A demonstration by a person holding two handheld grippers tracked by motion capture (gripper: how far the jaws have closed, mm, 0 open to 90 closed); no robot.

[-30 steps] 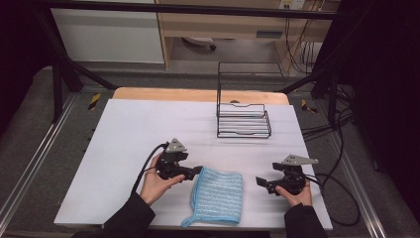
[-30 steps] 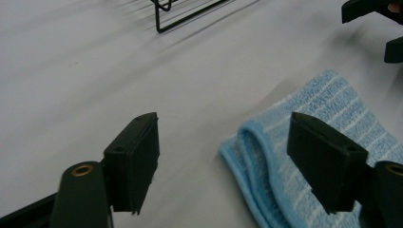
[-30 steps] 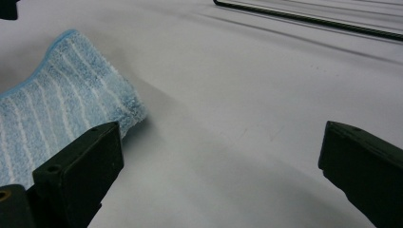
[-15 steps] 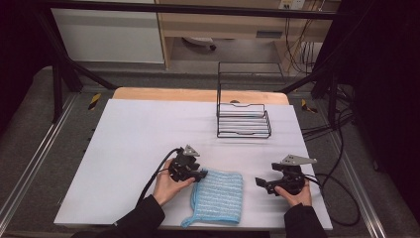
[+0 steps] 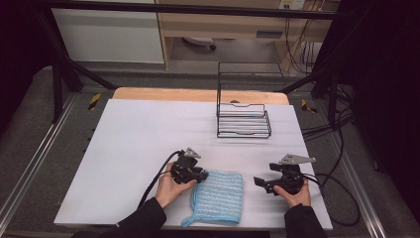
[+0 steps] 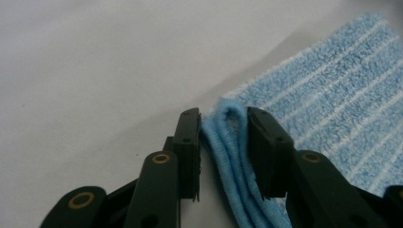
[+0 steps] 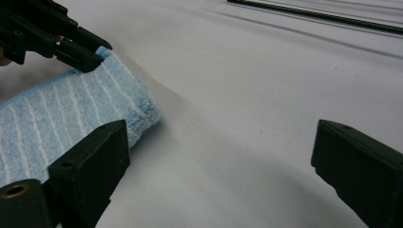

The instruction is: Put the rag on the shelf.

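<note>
A blue towel with white stripes lies folded near the front edge of the white table. My left gripper sits at its upper left corner. In the left gripper view the jaws have just been closing, and the left gripper now pinches the towel's bunched hem between its pads. My right gripper rests low on the table to the right of the towel. In the right gripper view the right gripper stands wide open after closing slightly, with bare table between its jaws and the towel beyond its left jaw.
A black wire rack stands at the back right of the table. Cables trail off the right edge. A wooden strip runs along the far edge, with a metal frame around the table.
My left gripper moved right and down onto the towel's corner, and its jaws narrowed around the hem. The right hand stayed where it was.
</note>
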